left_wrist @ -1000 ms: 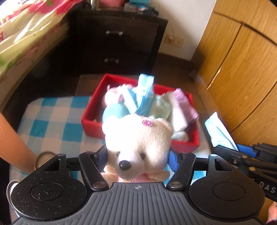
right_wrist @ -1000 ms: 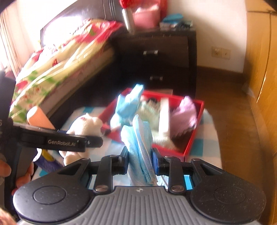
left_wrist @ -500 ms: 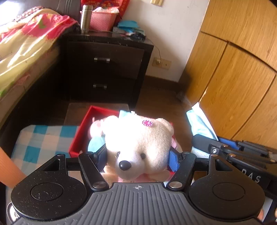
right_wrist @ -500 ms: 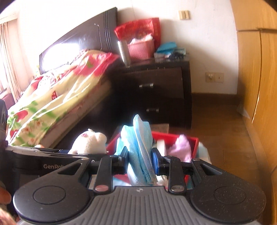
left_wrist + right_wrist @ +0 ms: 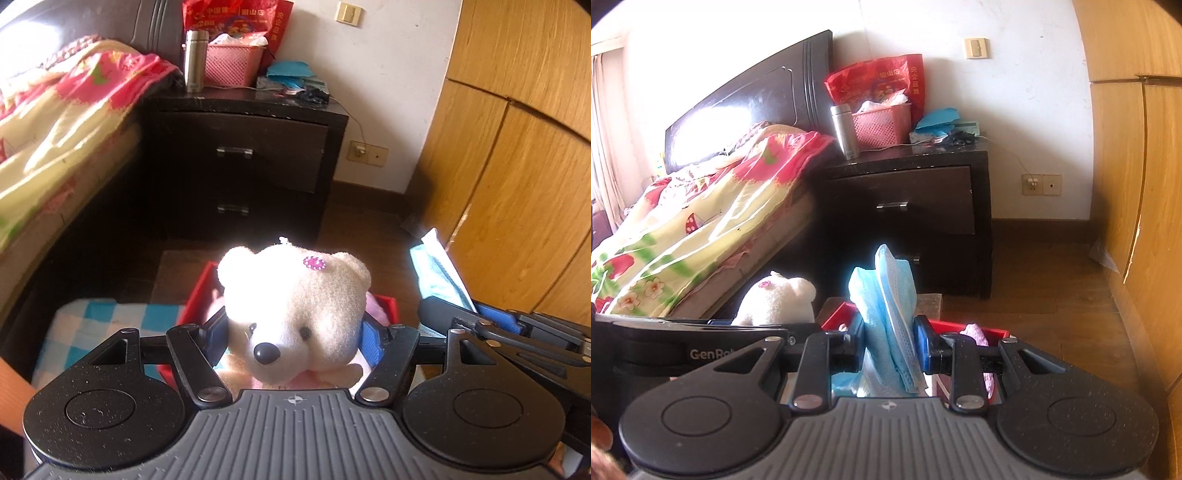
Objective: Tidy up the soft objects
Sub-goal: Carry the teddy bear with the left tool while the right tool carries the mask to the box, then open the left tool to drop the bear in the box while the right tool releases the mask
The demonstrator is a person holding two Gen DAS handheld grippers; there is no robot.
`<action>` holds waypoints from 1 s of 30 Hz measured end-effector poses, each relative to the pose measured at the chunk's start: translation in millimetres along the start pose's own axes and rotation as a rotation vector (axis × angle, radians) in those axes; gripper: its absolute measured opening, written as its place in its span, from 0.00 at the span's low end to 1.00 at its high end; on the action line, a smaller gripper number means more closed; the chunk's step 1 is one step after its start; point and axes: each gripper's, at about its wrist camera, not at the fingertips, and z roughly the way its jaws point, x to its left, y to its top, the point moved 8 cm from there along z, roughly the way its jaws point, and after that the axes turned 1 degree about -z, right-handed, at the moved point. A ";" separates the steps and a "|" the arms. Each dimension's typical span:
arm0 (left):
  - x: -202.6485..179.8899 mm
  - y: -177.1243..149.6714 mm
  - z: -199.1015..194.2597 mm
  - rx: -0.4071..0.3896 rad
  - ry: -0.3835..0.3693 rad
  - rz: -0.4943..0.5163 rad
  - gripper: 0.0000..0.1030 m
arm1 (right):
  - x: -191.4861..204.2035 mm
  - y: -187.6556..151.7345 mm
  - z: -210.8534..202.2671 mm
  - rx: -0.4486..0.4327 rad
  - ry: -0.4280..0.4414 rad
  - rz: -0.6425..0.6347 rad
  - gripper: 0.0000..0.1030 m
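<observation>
Beyond both sets of jaws stands a dark nightstand [image 5: 908, 206], a red bag [image 5: 879, 83] with Chinese characters on top. Below the jaws sits a red box [image 5: 199, 291] on a blue-checked cloth [image 5: 92, 325]. The left gripper [image 5: 293, 332], lettered "GenRo…" on its side in the right wrist view, is clamped on a cream teddy bear [image 5: 295, 302] with a pink jewelled flower. The right gripper [image 5: 890, 347] pinches upright pale-blue face masks [image 5: 890, 314].

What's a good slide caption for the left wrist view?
Left gripper clamps a white teddy bear above the red box, nightstand behind.
</observation>
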 end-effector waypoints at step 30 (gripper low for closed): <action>54.9 16.5 79.4 0.039 0.093 -0.054 0.68 | -43.6 -26.2 104.9 0.113 -0.058 0.037 0.06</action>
